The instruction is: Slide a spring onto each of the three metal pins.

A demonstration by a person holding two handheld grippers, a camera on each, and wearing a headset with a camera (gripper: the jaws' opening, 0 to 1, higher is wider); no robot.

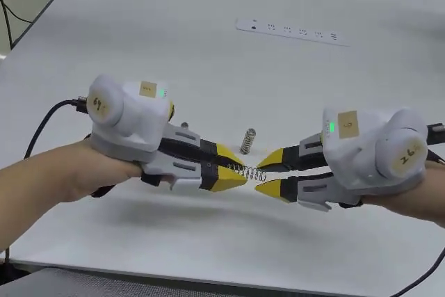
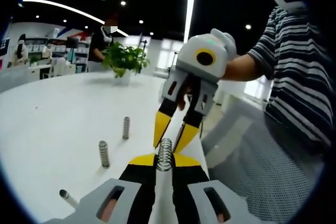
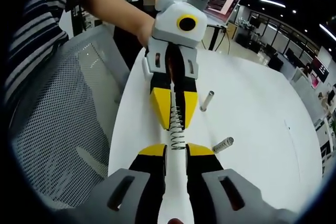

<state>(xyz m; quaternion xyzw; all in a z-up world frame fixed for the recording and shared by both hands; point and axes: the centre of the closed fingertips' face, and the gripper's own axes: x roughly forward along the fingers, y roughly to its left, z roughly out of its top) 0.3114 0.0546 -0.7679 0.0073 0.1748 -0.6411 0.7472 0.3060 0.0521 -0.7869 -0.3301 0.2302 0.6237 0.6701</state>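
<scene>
2 hand-held grippers: left hand-held gripper (image 1: 243,174), right hand-held gripper (image 1: 259,177). 2 springs: free spring (image 1: 252,172) between their tips, fitted spring (image 2: 104,154) ahead-left of the left one. 3 metal pins (image 2: 126,128) there too. 1 power strip (image 1: 292,31) far beyond both.

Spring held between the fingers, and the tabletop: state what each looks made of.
Spring: metal wire, probably steel, bare silvery coils with a slight shine. Tabletop: smooth matte white, likely laminate or painted board; its look leaves that open.
</scene>
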